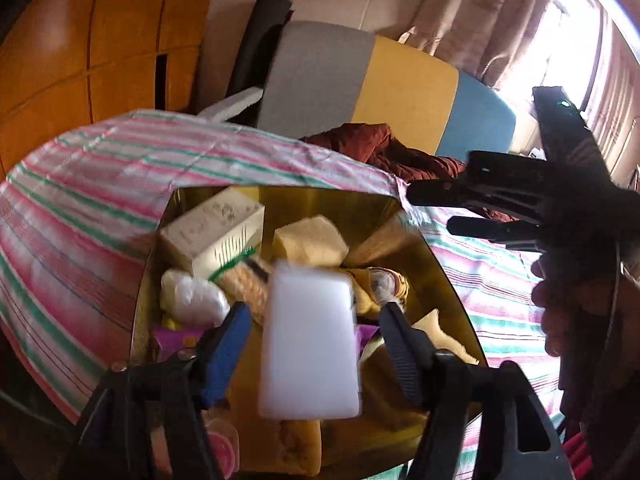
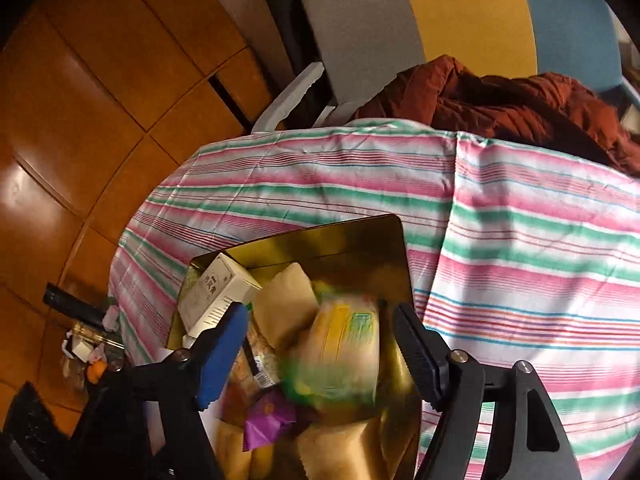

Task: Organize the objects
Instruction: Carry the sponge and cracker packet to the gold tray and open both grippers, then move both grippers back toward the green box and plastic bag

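A gold box (image 1: 436, 264) sits on the striped cloth and holds several items: a cream carton (image 1: 212, 232), a yellow sponge (image 1: 310, 240), a white wrapped bundle (image 1: 192, 298). My left gripper (image 1: 314, 330) is open over the box; a blurred white block (image 1: 310, 344) hangs between its fingers, touching neither. My right gripper (image 2: 320, 336) is open over the same gold box (image 2: 384, 228); a blurred yellow-green packet (image 2: 340, 356) is between its fingers, apart from both. The cream carton (image 2: 216, 296) and a purple wrapper (image 2: 266, 420) lie in the box. The right gripper also shows in the left view (image 1: 428, 210).
The striped cloth (image 2: 520, 248) covers the table. A brown jacket (image 2: 500, 104) lies at its far edge by a grey, yellow and blue chair back (image 1: 400, 80). Wooden cabinets (image 1: 100, 40) stand left. Small clutter (image 2: 88, 344) sits on the floor at left.
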The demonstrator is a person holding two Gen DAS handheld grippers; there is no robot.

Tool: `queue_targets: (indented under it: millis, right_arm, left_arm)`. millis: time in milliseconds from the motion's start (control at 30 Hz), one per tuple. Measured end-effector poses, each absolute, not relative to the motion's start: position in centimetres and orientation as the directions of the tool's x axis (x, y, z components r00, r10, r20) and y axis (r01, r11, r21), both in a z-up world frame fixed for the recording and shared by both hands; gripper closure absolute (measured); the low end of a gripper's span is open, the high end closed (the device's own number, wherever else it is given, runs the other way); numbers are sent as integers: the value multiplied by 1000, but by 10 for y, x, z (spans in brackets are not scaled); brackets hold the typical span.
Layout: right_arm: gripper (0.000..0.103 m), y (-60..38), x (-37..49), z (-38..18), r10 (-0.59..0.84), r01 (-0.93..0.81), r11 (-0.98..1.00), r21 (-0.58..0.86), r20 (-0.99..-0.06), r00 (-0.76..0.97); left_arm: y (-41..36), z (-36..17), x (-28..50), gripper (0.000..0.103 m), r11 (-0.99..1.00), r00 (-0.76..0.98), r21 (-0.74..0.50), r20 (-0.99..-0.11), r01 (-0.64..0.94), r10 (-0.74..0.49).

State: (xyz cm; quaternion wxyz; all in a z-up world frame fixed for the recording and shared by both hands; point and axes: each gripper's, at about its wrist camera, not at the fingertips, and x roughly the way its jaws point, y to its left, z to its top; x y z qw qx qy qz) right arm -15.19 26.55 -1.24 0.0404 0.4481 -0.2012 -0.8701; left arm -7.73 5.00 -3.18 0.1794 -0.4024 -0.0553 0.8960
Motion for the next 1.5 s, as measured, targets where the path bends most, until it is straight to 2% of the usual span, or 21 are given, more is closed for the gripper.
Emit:
queue_targets:
  millis: [133,433,700,1000,1500]
  right_arm:
    - [22,261,-139,-18,-230,-103,-930,353,-776,-587]
    - [13,246,-101,-30,-178,-86,-956,280,-789,-588]
    - [1,229,-69,-22,-88,-89,-979,186,-769,-633]
    - [0,216,-36,-11,44,-129,-990,62,-725,-687]
    - [0,222,-7,-13,127,-190,-982,12,-704,-699]
  left_arm:
    - [47,-37,-73,28,-938,-610,-239,-713,-251,345]
    - [37,-31,-60,28,-959,-638,-187,-716,-215,283]
    - [33,-17,-43,28,-968,-682,-137,-688,-210,246]
    - [33,-12,-30,28,-969,-697,-120,-676,-214,238]
    - [44,-1,-11,28,-962,-730,-67,-638,-264,245]
